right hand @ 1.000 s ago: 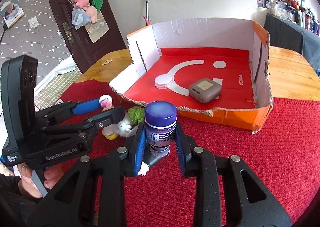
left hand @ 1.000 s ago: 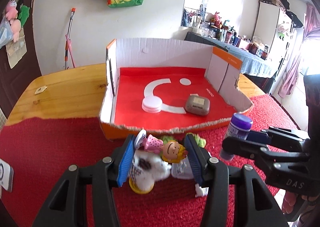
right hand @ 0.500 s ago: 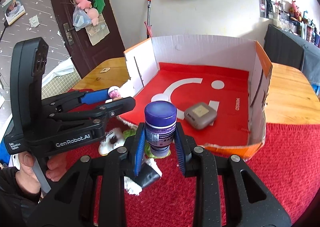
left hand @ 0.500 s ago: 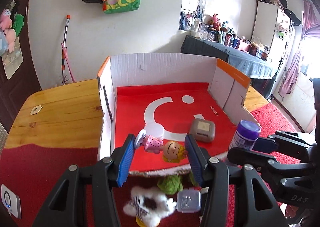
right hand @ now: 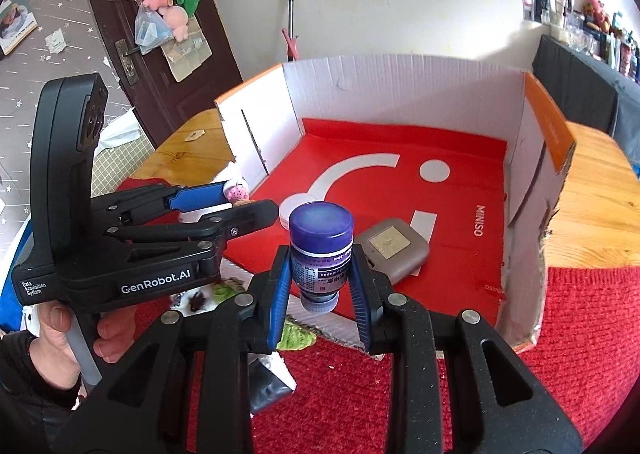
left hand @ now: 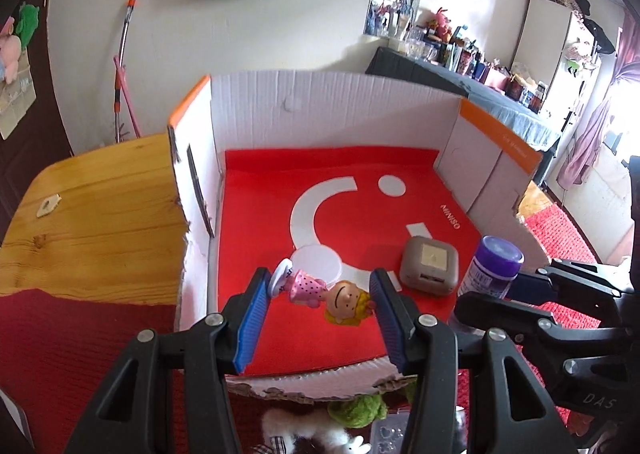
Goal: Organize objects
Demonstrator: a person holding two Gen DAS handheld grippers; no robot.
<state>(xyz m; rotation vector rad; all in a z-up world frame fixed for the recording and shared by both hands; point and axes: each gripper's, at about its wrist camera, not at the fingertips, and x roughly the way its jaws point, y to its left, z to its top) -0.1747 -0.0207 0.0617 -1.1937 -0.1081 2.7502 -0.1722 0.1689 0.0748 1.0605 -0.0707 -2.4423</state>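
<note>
Red-floored box (left hand: 404, 122), figurine (left hand: 320, 292) apparently above near edge, bottle (right hand: 321, 254) alongside.

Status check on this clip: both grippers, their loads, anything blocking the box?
Left gripper shut on figurine, over box. Right gripper shut on bottle, at box front edge. Case and white disc inside; floor otherwise open.

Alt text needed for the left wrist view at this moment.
The left tongs hold a small doll figurine sideways above the red floor of an open cardboard box. A white disc and grey case lie inside; the right tongs hold a purple-capped bottle alongside.
</note>
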